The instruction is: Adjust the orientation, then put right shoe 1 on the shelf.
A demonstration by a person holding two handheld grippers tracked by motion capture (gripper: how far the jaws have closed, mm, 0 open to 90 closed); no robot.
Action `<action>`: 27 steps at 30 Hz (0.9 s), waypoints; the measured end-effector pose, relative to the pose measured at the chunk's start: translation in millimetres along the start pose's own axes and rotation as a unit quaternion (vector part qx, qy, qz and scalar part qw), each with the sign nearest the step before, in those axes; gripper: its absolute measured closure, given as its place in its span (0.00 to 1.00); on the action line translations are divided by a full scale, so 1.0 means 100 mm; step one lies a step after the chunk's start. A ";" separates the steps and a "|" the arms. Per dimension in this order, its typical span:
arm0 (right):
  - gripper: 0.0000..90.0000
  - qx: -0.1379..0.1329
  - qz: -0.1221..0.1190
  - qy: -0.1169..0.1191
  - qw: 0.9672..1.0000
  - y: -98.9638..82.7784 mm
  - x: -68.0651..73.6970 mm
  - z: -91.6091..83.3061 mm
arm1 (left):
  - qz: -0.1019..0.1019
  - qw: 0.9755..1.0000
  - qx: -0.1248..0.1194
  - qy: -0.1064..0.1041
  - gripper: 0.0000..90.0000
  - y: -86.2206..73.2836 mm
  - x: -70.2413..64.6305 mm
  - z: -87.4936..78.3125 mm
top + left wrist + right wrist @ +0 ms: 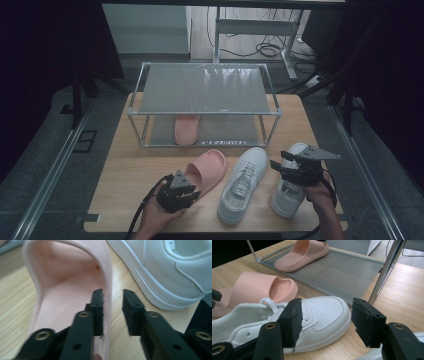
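Note:
A pink slipper lies on the table in front of the rack, heel toward me. My left gripper is open at its heel. In the left gripper view one jaw is inside the slipper and the other outside, with the side rim between them. Its mate, a second pink slipper, sits on the rack's lower shelf. Two white sneakers lie side by side to the right. My right gripper hangs open above the right sneaker and faces the left sneaker's toe, holding nothing.
The metal two-tier shoe rack stands at the back of the wooden table. Its top shelf is bare. A rack post rises close ahead of the right gripper. Cables and a desk frame lie on the floor beyond.

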State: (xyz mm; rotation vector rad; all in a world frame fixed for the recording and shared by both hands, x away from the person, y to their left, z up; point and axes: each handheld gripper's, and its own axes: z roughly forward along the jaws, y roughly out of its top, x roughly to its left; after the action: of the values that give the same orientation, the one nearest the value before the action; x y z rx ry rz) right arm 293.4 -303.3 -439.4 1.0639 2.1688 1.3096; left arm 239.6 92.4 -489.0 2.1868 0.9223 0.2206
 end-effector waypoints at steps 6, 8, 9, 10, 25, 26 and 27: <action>0.47 0.001 -0.001 0.001 1.000 0.00 0.01 0.01 | -0.007 1.000 0.006 -0.003 0.66 0.04 0.00 0.07; 0.47 0.000 -0.001 0.003 1.000 0.01 0.01 0.01 | -0.010 1.000 0.007 -0.006 0.63 0.07 0.02 0.10; 0.47 0.000 -0.002 0.002 1.000 0.01 0.01 0.01 | -0.011 1.000 0.007 -0.006 0.63 0.09 0.03 0.12; 0.47 0.001 -0.001 0.002 1.000 0.01 0.00 0.01 | -0.014 1.000 0.007 -0.006 0.63 0.10 0.04 0.14; 0.47 0.000 0.000 0.000 1.000 0.00 -0.01 0.01 | -0.021 1.000 0.015 0.000 0.79 0.27 0.06 0.45; 0.47 0.000 0.001 0.000 1.000 0.00 -0.01 0.00 | -0.022 1.000 0.012 0.003 0.82 0.27 0.06 0.46; 0.47 0.000 0.001 -0.001 1.000 0.00 -0.01 0.00 | -0.022 1.000 0.011 0.005 0.85 0.27 0.05 0.46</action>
State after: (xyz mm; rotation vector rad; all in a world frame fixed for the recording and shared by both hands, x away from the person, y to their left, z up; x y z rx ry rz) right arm 293.8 -304.4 -439.8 1.0672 2.1671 1.3097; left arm 277.2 56.9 -503.8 2.1854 0.9833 0.2015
